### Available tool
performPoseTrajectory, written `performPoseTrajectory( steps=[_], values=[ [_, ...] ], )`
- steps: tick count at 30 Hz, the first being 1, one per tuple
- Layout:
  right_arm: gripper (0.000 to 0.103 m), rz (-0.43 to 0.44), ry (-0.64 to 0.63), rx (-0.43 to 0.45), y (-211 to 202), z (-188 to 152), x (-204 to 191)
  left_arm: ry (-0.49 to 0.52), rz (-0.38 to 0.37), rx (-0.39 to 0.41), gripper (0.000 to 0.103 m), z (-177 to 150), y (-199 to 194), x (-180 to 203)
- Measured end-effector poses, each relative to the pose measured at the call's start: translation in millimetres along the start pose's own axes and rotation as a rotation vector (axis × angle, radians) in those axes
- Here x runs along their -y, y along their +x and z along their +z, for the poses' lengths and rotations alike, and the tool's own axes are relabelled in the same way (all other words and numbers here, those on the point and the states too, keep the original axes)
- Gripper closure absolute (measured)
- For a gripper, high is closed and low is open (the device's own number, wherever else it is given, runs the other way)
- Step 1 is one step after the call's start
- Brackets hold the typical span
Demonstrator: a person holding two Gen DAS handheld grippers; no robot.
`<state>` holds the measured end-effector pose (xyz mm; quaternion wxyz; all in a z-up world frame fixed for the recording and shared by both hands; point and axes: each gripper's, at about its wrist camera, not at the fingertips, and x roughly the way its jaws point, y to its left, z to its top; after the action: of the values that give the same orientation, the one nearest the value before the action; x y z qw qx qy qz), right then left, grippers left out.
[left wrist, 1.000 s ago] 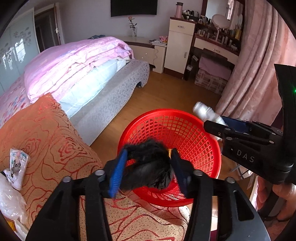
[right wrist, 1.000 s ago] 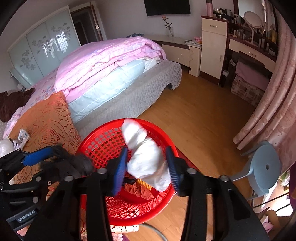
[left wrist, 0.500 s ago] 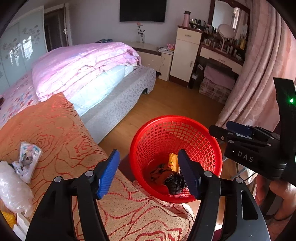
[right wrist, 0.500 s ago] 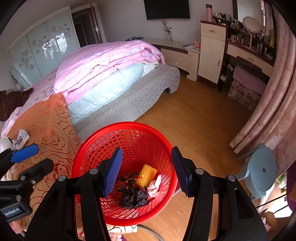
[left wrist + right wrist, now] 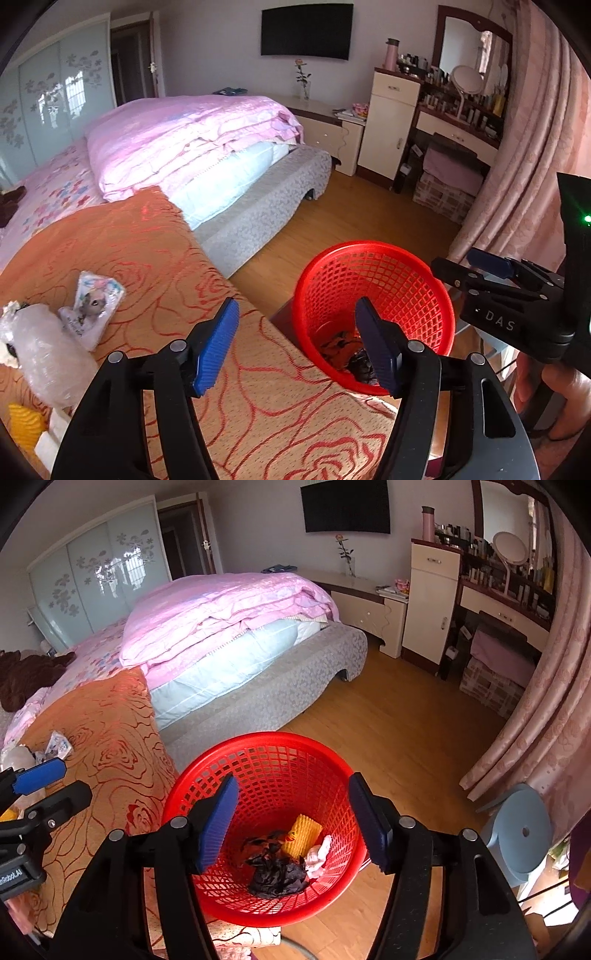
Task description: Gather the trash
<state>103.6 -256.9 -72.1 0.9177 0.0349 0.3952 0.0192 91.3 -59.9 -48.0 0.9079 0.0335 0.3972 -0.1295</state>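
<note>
A red mesh basket (image 5: pixel 266 749) stands on the wood floor beside the orange rose-patterned cover (image 5: pixel 147 258). Inside lie a black crumpled bag (image 5: pixel 277 875), a yellow ridged piece (image 5: pixel 301 834) and a white crumpled tissue (image 5: pixel 317 854). My right gripper (image 5: pixel 293 825) hangs over the basket, its jaws opening with nothing between them. My left gripper (image 5: pixel 295 345) is open and empty above the cover's edge, left of the basket (image 5: pixel 373 258). On the cover lie a printed packet (image 5: pixel 92 306), a clear plastic bag (image 5: pixel 44 350) and a yellow scrap (image 5: pixel 24 428).
A bed with a pink quilt (image 5: pixel 192 133) fills the left. Cabinets and a dressing table (image 5: pixel 498 602) line the far wall, with a pink curtain (image 5: pixel 546 720) on the right. A blue stool (image 5: pixel 521 834) stands right of the basket. A hand (image 5: pixel 550 391) shows at the right edge.
Both grippers let go: the black bag and the white tissue dropped into the basket. Both jaws widened, and the left gripper swung left over the cover.
</note>
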Motion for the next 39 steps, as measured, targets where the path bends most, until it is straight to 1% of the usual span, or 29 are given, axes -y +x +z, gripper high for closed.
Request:
performPoseTrajectory(
  steps=[2, 4, 7, 14, 24, 30, 35, 39],
  values=[
    [0.04, 0.013, -0.006, 0.008, -5, 0, -6, -0.017, 0.012, 0.009, 0.04, -2, -6, -7],
    [0.036, 0.021, -0.015, 0.022, -11, 0, -12, -0.025, 0.031, 0.019, 0.04, -4, -11, -11],
    [0.033, 0.037, -0.036, 0.046, -21, 1, -24, -0.039, 0.079, 0.033, 0.04, -9, -20, -24],
    [0.031, 0.071, -0.086, 0.061, -31, -1, -48, -0.106, 0.136, 0.049, 0.04, -17, -40, -55],
    [0.031, 0.133, -0.169, 0.044, -32, -12, -93, -0.218, 0.228, 0.072, 0.04, -30, -69, -110],
    [0.031, 0.176, -0.204, 0.043, -35, -11, -120, -0.302, 0.295, 0.094, 0.04, -45, -98, -157],
    [0.031, 0.228, -0.232, 0.052, -39, -6, -148, -0.412, 0.39, 0.105, 0.04, -57, -124, -213],
    [0.031, 0.264, -0.253, 0.047, -38, -5, -169, -0.481, 0.43, 0.103, 0.04, -71, -141, -245]
  ],
)
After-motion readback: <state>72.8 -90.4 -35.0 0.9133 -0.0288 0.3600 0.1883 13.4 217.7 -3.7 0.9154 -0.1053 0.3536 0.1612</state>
